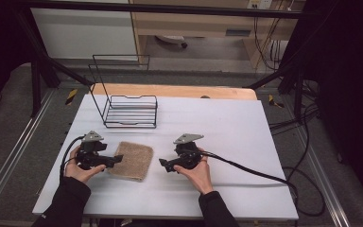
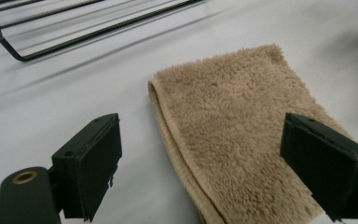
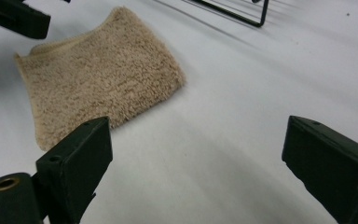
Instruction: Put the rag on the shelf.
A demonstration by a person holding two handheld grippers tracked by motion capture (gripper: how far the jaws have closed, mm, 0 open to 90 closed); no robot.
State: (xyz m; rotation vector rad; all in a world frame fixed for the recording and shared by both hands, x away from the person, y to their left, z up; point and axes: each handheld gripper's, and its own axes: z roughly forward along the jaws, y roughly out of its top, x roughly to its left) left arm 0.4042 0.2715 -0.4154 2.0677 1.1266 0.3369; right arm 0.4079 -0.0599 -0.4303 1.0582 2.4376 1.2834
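Observation:
A folded tan towel (image 1: 132, 161) lies flat on the white table (image 1: 236, 127) between the two hands. My left gripper (image 1: 115, 160) sits at the towel's left edge, open; in the left gripper view its jaws straddle the near end of the towel (image 2: 242, 135) without touching it. My right gripper (image 1: 163, 164) rests just right of the towel, open with bare table between its jaws; the towel (image 3: 98, 88) lies ahead and to the left in the right gripper view. A black wire rack (image 1: 130, 106) stands behind the towel.
The wire rack (image 2: 74, 28) has a low basket and a tall back frame. Black cables (image 1: 255, 172) trail from the right gripper across the table's right side and off its edge. A wooden strip (image 1: 170, 90) borders the table's far edge.

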